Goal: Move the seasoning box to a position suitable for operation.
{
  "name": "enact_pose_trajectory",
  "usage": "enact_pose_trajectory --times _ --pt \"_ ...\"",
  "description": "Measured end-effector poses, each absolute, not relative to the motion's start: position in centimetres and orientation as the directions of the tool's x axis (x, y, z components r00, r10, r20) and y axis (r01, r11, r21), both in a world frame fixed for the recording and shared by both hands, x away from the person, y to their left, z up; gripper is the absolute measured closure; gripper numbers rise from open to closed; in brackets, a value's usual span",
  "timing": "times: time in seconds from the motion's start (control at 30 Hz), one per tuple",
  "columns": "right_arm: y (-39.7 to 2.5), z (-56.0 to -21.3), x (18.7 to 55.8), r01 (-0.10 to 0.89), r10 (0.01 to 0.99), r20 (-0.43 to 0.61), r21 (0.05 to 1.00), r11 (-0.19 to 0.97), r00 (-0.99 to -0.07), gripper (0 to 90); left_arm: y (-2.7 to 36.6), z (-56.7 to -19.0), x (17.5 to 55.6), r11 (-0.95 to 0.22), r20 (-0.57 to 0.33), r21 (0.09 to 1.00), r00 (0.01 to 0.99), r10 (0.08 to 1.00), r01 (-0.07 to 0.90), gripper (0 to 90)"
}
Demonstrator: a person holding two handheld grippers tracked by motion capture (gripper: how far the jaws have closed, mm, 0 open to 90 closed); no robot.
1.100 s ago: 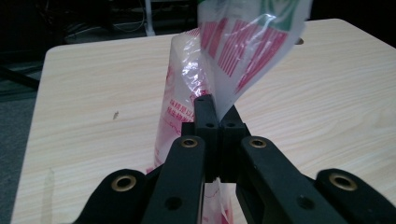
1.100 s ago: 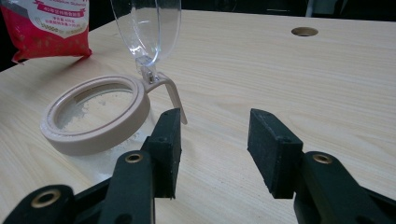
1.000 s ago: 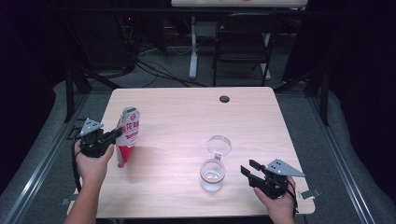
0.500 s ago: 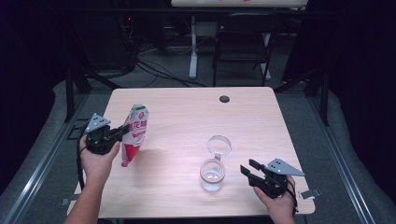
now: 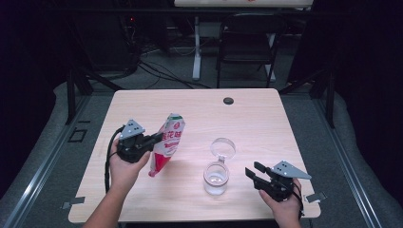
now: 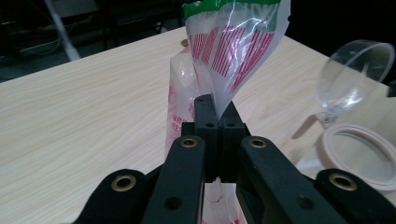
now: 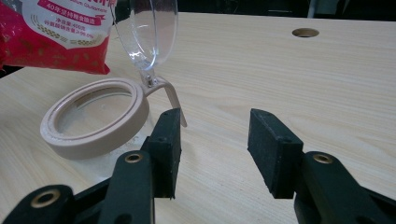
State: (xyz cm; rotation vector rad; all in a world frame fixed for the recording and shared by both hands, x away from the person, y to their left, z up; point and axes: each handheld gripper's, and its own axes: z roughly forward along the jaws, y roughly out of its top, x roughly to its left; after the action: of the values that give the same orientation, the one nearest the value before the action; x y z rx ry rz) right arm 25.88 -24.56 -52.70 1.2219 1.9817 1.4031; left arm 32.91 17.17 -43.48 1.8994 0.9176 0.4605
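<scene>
My left gripper (image 5: 158, 138) is shut on a red and white snack bag (image 5: 167, 143) with a green top, holding it tilted above the table left of centre. In the left gripper view the jaws pinch the bag's clear film (image 6: 219, 56) at my left gripper (image 6: 215, 112). A clear glass jar (image 5: 216, 175) with a beige rim (image 7: 93, 116) stands near the front; its hinged clear lid (image 5: 223, 148) is flipped up and open. My right gripper (image 5: 254, 172) rests open right of the jar, nothing between its fingers (image 7: 215, 140).
The light wooden table (image 5: 266, 128) has a round black cable hole (image 5: 228, 100) near its far edge. A dark chair (image 5: 247, 47) and cables stand beyond the table. White tape marks sit at the front corners.
My left gripper has carried the bag to the right, toward the jar, and tilted it further. The right gripper and the jar have stayed put.
</scene>
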Motion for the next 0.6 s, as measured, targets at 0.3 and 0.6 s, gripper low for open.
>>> enact_pose_trajectory --times 0.3,0.6 --pt "-24.6 -52.7 25.8 0.410 0.836 0.148 0.907 0.098 -0.528 54.1 14.6 -44.5 32.1 -0.290 -0.088 0.871 0.707 0.702 0.397 90.0" --pt "-24.6 -52.6 25.8 0.410 0.835 0.144 0.906 0.104 -0.531 54.0 15.2 -46.3 31.1 -0.262 -0.129 0.875 0.717 0.685 0.407 90.0"
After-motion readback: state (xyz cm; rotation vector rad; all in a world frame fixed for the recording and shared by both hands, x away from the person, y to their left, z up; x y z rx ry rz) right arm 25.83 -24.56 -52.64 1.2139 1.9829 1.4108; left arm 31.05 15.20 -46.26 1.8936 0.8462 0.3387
